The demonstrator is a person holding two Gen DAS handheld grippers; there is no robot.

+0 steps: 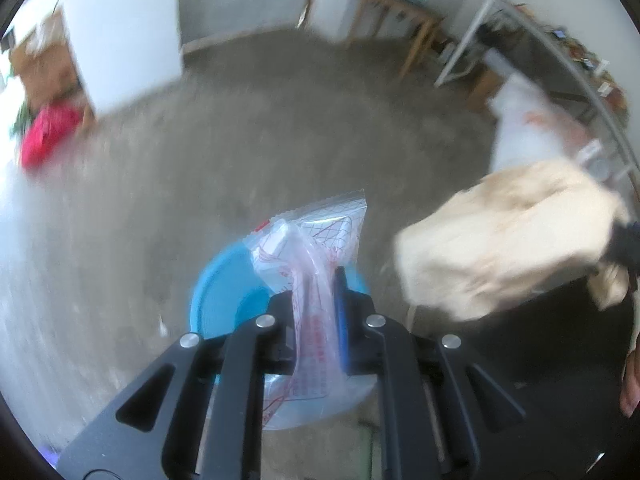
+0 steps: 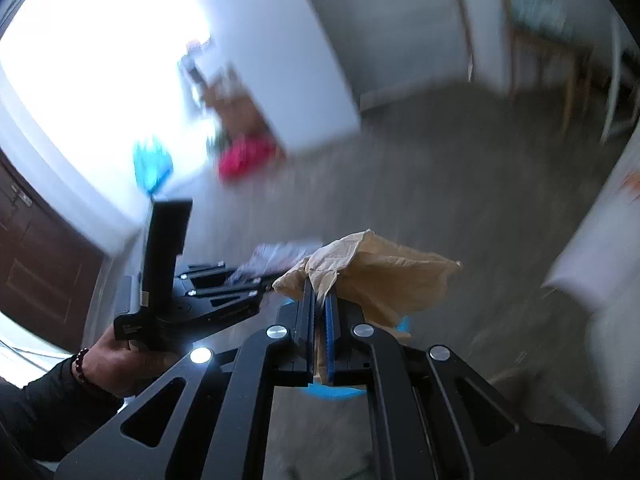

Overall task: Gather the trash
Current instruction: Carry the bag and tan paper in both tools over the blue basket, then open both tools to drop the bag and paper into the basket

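the left gripper has its jaws closed tight on a clear plastic wrapper with red print — the wrapper's long axis runs straight out along the fingers, its serrated end pointing away from the camera and its other end trailing back between the jaws. directly beneath it on the floor sits a blue bin, round, its rim showing to the left of the gripper.

the right gripper is likewise clamped shut, on a crumpled tan paper bag; the bag spreads up and to the right of the fingers, its longer side lying roughly crosswise to them. in the left wrist view the same bag hangs as a blurred tan mass to the right of the wrapper, apart from it.

the floor is bare grey concrete. white walls stand behind, with a red object at the foot of one, a wooden chair further back, and a dark brown door at the left of the right wrist view. much of both views is motion-blurred.
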